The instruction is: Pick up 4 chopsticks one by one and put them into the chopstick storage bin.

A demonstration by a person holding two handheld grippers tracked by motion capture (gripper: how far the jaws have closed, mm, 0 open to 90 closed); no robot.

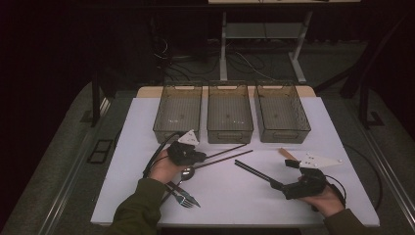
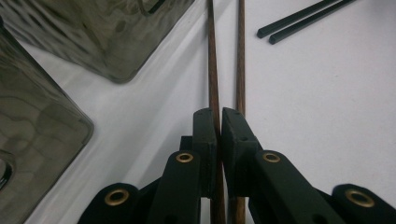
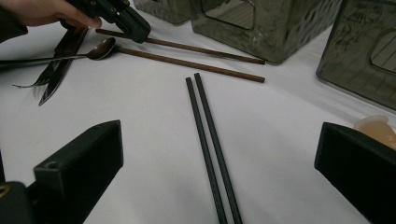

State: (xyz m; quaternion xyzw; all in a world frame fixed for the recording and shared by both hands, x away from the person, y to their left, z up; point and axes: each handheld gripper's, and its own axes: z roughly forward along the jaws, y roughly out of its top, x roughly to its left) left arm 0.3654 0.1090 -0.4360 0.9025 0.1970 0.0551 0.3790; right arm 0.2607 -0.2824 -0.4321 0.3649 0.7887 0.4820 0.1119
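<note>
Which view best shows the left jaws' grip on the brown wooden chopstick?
Left gripper view: the jaws pinch one brown wooden chopstick. The high view shows it small; the right gripper view shows the left gripper at it, far off.

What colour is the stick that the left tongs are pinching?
Brown, like wood. The chopstick clamped in the left tongs shows best in the left gripper view.

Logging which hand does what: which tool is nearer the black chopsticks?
Right. The right tool is open with the black chopsticks lying between its jaws. The left tool is farther off, shut on a brown chopstick.
</note>
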